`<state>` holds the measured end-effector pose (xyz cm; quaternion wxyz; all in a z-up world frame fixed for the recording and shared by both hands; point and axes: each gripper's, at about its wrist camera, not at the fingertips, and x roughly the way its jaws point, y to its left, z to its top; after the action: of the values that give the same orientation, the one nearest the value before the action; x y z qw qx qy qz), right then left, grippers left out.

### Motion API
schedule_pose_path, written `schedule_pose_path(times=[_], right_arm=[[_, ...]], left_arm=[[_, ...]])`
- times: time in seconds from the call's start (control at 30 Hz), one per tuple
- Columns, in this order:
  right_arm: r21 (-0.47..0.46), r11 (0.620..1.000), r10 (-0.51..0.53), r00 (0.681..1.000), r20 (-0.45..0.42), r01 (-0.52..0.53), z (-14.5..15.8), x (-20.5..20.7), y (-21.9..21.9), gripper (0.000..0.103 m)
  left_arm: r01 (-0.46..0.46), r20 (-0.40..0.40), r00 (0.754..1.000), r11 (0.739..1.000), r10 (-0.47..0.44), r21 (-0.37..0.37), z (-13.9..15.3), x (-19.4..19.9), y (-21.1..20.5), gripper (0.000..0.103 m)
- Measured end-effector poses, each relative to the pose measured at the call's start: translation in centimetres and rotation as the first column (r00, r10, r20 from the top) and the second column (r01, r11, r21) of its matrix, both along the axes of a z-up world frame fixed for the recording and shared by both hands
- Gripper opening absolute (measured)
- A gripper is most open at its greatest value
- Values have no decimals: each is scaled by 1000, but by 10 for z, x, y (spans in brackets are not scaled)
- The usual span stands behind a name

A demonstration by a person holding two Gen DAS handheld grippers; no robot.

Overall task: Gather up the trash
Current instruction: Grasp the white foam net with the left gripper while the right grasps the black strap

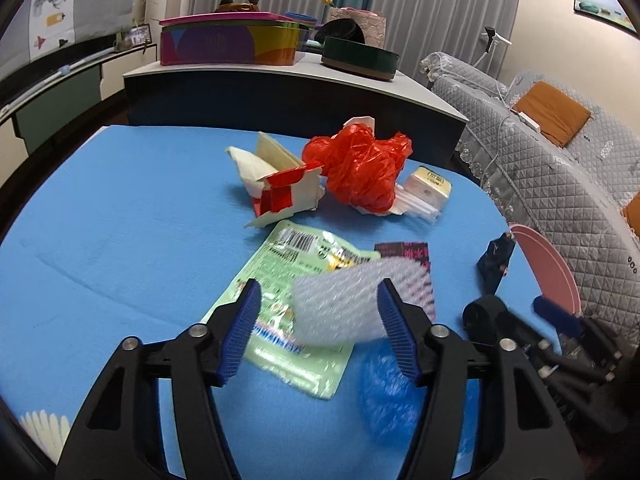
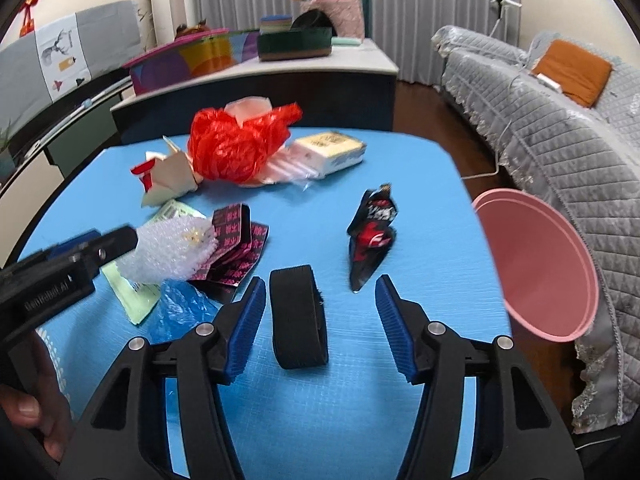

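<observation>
Blue covers the whole surface, and almost all the litter lies on it, so I'd judge the collecting barely begun. Farthest left is a torn carton patched with red tape. Next to it sits a crumpled red plastic bag, and a pale yellow box is just right of that.

Nearer in, a green wrapper lies flat under the left gripper. Its fingers stand apart with a scrap of bubble wrap between them. The scrap touches the right-hand finger and is clear of the other, so it looks unclamped to me. A black-and-pink wrapper and a blue plastic bag lie just beside it.

Further right, the right gripper hangs over a black band. Its fingers are apart, with the band nearer the left one and neither pressing on it. A black-and-red snack wrapper stands crumpled beyond. The pink bin waits off the right edge, and the part of its inside that shows holds nothing. Everything is left to carry over there, I'd say.

Behind the surface a low cabinet carries a bright tin. Grey curtains hang at the back, and a quilted grey sofa runs down the right.
</observation>
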<state>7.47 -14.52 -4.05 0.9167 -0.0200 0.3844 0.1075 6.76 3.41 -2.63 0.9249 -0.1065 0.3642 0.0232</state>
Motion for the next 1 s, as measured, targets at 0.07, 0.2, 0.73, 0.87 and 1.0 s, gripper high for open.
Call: schedule_pose_path(times=[0.07,0.2,0.73,0.87,1.0], right_arm=[[4,1000,11,1000,-17,-11,-5,4,2,57],[-2,1000,29,999,-36,-29,-10,9,5,57],[-18,999,45,997,-59,-46,-13,6,4,24],[-22,999,37,999,-38,-38,-8,2,2,24],[-24,999,28,1000,-11,-29,0,-4,0,24]], left_arm=[[14,0,1000,1000,-14,-21,1,6,-4,84],[52,-11,999,999,-52,12,-1,14,-19,87],[61,-97,994,994,-53,86,-16,21,-26,71],[57,-80,996,993,-48,104,-12,17,-24,52],[52,-61,997,991,-45,125,-8,12,-22,32]])
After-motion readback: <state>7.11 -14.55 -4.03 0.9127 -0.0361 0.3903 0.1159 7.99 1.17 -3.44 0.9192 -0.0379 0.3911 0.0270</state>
